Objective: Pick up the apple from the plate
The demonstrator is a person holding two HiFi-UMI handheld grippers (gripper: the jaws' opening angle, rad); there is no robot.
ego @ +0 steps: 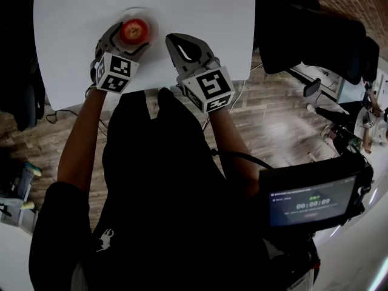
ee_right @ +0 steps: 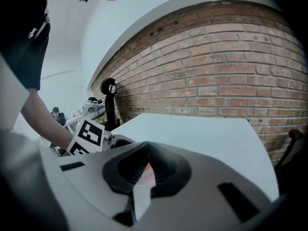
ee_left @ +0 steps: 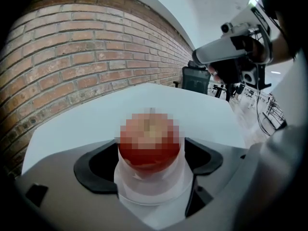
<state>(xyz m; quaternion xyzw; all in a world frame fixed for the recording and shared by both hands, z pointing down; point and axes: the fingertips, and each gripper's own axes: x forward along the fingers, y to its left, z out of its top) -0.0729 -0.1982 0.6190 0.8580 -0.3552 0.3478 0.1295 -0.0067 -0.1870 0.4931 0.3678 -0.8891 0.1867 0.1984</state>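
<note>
Left tool on the apple, lift comes next

Left tool (ego: 131, 35) looks clamped on both sides of the apple (ee_left: 150, 146), which sits on the plate (ego: 152, 19). Right tool (ego: 173, 40) is closed and empty, just right of the plate. Next, I'd guess: straight up, steady squeeze.

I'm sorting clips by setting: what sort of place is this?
Probably an office or lab workspace: a white table beside a brick wall, an office chair behind it, and wood-look flooring.
</note>
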